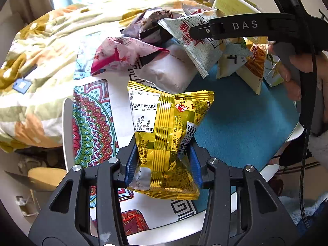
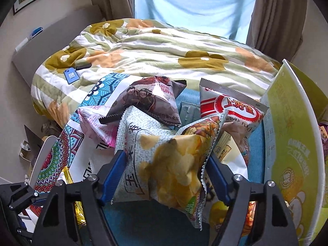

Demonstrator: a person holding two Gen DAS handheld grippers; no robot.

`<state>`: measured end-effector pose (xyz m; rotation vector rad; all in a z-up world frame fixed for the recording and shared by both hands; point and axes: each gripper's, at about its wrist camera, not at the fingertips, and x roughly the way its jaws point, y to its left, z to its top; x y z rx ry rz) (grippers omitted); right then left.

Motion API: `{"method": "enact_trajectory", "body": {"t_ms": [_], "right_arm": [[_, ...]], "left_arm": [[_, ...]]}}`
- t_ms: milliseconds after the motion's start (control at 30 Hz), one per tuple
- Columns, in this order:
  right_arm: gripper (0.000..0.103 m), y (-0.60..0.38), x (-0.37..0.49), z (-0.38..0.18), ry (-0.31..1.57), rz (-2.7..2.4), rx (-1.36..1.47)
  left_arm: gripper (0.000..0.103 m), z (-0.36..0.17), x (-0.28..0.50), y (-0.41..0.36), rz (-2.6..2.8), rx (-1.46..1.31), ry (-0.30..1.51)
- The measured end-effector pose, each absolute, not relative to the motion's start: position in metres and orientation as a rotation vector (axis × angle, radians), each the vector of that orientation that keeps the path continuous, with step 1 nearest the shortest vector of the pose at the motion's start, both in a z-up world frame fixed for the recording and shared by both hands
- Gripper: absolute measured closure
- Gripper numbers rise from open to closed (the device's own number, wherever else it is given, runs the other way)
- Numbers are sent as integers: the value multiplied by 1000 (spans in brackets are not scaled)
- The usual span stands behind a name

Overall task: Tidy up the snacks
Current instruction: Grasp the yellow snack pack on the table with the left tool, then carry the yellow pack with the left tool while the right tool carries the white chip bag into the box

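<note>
My left gripper (image 1: 164, 157) is shut on a gold foil snack bag (image 1: 170, 135) and holds it above the blue mat (image 1: 235, 123). My right gripper (image 2: 166, 164) is shut on a speckled white potato chip bag (image 2: 164, 164), lifted over the pile; the same bag shows in the left wrist view (image 1: 196, 47) under the right gripper's black body (image 1: 246, 27). On the table lie a pink bag (image 2: 94, 127), a grey bag with two cartoon children (image 2: 149, 100) and a red-and-white shrimp-flavour bag (image 2: 231, 110).
A yellow-green box (image 2: 291, 143) stands open at the right. A patterned cloth (image 1: 92, 123) covers the white table's left part. A bed with a floral duvet (image 2: 155, 49) lies behind, with a blue phone (image 2: 71, 75) on it.
</note>
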<state>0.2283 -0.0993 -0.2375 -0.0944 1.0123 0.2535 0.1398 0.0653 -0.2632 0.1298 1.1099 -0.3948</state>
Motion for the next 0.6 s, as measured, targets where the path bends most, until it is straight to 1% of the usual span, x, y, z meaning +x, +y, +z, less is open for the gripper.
{"method": "enact_trajectory", "body": {"t_ms": [233,300,333,600], "right_arm": [[35,-107,216,-219,996,218,-42],[40,-109,211,-212,987,210,-21],[42,-110,209,-208,984,208,-8],[44,-124,185,-176,930,163,84]], "left_arm": [[62,-229,146,69,-393,130,1053],[62,-221,148,67,-390,137,1047],[62,-217,150,68,-392,134,1049],[62,-173,158,66,-396,117,986]]}}
